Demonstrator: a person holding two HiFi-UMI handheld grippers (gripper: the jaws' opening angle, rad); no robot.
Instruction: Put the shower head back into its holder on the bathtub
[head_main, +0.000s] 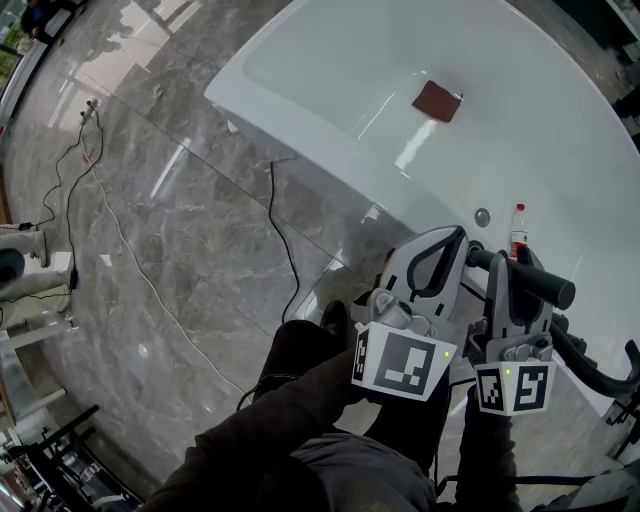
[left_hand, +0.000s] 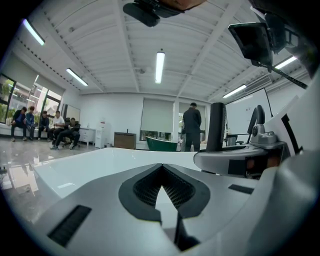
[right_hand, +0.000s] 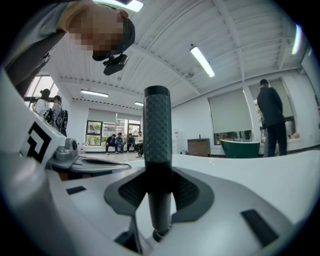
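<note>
Our right gripper (right_hand: 157, 176) is clamped on the black shower head (right_hand: 157, 127), whose textured handle stands upright between the jaws at the bathtub's (head_main: 330, 110) near rim. Our left gripper (left_hand: 161, 168), just beside it at that bathtub rim, has its jaws together and empty.

1. The shower head (right_hand: 157, 145), a black handle with a knurled grip, stood clamped between the right gripper's (right_hand: 159, 192) jaws, above the tub's near rim.
2. The tub (head_main: 330, 60) was white and glossy.
</note>
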